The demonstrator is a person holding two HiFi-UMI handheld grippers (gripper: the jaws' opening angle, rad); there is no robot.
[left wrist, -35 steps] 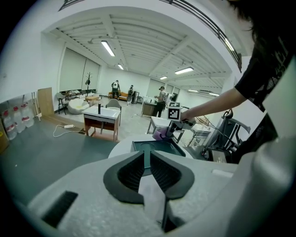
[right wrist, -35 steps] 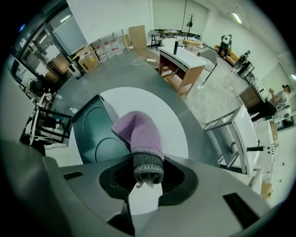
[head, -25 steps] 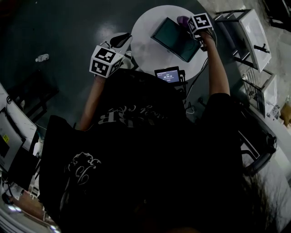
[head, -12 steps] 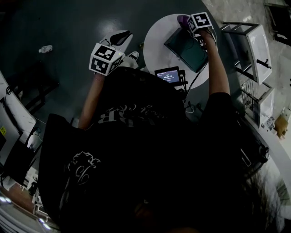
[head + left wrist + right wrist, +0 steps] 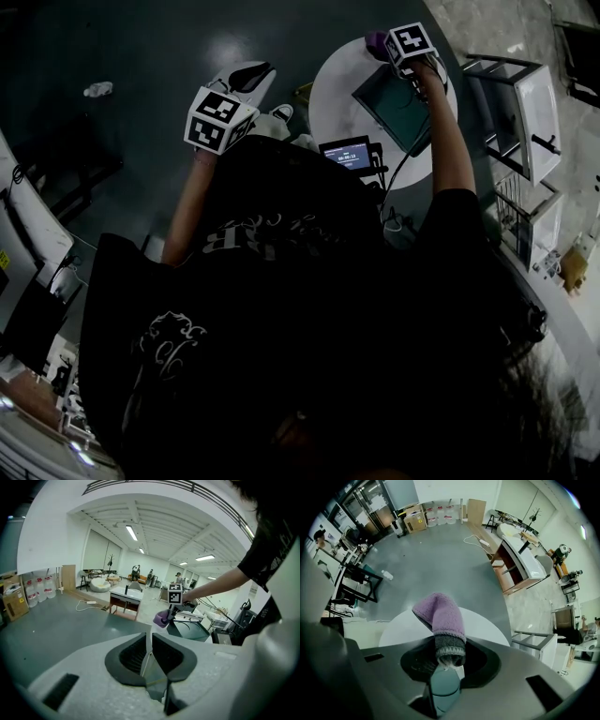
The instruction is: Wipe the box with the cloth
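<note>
Round white table (image 5: 334, 90) bears the box (image 5: 397, 105); right tongs (image 5: 447, 662) clamp the cloth (image 5: 441, 615).

Round white bench (image 5: 330, 94) and what surrounds it
A small lit screen (image 5: 345, 154) sits at the bench's near edge; a plastic bottle (image 5: 97, 89) lies on the floor far left of it; a white-framed rack (image 5: 525, 89) stands to its right.

shirt (image 5: 281, 309): black tee, short sleeves, pale lettering with a swirly graphic below it

left gripper (image 5: 149, 656): light grey speckly shell, black jaws, black-and-white marker cube (image 5: 217, 120)

right gripper (image 5: 446, 667): darker grey shell, black jaws
</note>
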